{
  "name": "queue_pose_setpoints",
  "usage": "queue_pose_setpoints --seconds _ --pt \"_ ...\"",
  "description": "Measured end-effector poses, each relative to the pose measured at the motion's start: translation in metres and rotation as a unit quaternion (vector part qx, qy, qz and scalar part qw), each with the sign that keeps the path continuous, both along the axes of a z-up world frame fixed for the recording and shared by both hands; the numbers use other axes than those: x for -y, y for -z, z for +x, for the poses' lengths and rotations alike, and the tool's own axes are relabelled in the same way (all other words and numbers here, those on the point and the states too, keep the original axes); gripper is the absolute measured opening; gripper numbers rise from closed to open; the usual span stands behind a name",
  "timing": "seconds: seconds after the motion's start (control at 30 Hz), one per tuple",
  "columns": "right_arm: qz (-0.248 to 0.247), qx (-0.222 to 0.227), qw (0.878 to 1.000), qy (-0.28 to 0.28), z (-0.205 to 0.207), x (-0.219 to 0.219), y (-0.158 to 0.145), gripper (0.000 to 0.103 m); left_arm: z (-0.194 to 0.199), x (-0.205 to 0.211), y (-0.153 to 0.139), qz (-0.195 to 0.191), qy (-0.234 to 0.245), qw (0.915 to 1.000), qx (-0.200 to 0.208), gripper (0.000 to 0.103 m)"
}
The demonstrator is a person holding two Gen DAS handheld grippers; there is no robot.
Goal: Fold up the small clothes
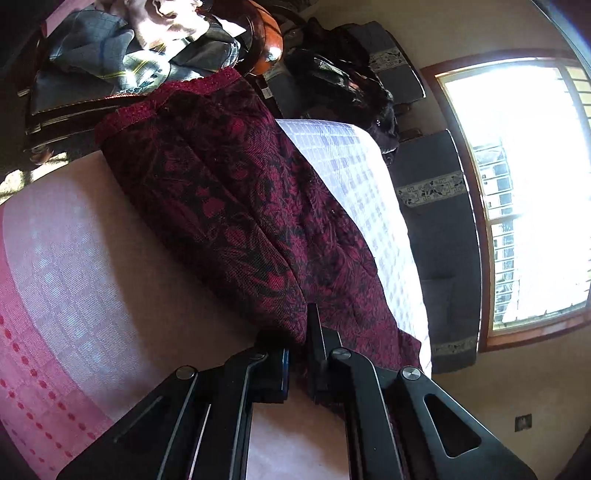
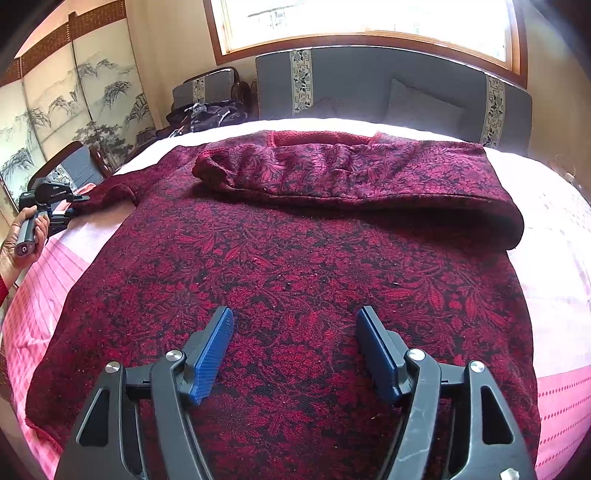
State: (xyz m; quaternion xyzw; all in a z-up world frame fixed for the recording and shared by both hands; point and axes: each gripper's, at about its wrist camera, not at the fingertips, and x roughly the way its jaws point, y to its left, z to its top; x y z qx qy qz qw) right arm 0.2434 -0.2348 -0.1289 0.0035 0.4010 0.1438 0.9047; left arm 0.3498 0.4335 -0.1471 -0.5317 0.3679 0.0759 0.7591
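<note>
- Sweater (image 2: 295, 258) of dark red knit with a black leaf-and-flower pattern lies spread flat over most of the bed (image 2: 554, 295), which has a pale pink and white checked cover with a deeper pink dotted border.
- Right sleeve (image 2: 351, 173) of the sweater is folded across the chest, lying just below the plain red ribbed collar (image 2: 317, 138) at the far edge.
- Other sleeve (image 2: 114, 194) stretches out toward the left side of the bed, its cuff end pinched by the left gripper (image 2: 79, 201), which a hand (image 2: 22, 236) holds by a grey handle.
- In the left wrist view, the left gripper (image 1: 301, 354) has its jaws closed on a fold of the patterned fabric, with the sleeve (image 1: 236, 206) running away up to a ribbed red hem.
- Right gripper (image 2: 295, 350) hovers over the lower body of the sweater with its blue pads (image 2: 212, 354) standing well apart and nothing between them.
- Window (image 2: 369, 22) behind the grey headboard (image 2: 369, 85) throws bright light over the far edge of the bed.
</note>
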Motion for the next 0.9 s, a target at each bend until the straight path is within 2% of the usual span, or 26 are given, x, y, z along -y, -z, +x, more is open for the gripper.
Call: queue_pose_setpoints --seconds 0.03,0.1,0.17,0.23,0.33,0.47,0.53,0.63,0.83,0.9 --pt "0.0 0.001 1.0 0.0 0.0 0.0 0.0 0.067 -0.001 0.003 -0.005 0.017 -0.003 0.9998 0.009 0.007" --pt "0.003 0.002 1.0 0.0 0.0 0.001 -0.001 0.068 0.001 0.017 -0.028 0.076 0.001 0.9966 0.033 0.007" --pt "0.012 0.005 1.0 0.003 -0.001 0.004 -0.002 0.068 0.002 0.042 -0.061 0.114 0.023 0.99 0.079 0.007" --pt "0.029 0.008 1.0 0.01 -0.002 0.01 -0.003 0.068 0.01 0.076 -0.095 0.155 0.057 0.9806 0.106 0.007" --pt "0.057 0.017 0.998 0.024 -0.004 0.021 -0.006 0.068 0.025 0.142 -0.142 0.194 0.123 0.9617 0.149 0.007" --pt "0.106 0.036 0.993 0.039 -0.008 0.038 -0.011 0.068 0.043 0.251 -0.185 0.238 0.216 0.9283 0.186 0.007" --pt "0.132 0.041 0.989 0.047 -0.009 0.048 -0.012 0.068 0.05 0.306 -0.19 0.257 0.26 0.9105 0.193 0.007" --pt "0.165 0.043 0.983 0.063 -0.01 0.061 -0.011 0.068 0.054 0.381 -0.182 0.277 0.317 0.8849 0.199 0.007" --pt "0.213 0.04 0.972 0.086 -0.01 0.081 -0.008 0.068 0.061 0.493 -0.134 0.296 0.398 0.851 0.173 0.007" --pt "0.229 0.035 0.968 0.09 -0.008 0.087 -0.006 0.069 0.059 0.521 -0.119 0.323 0.419 0.8327 0.162 0.007"
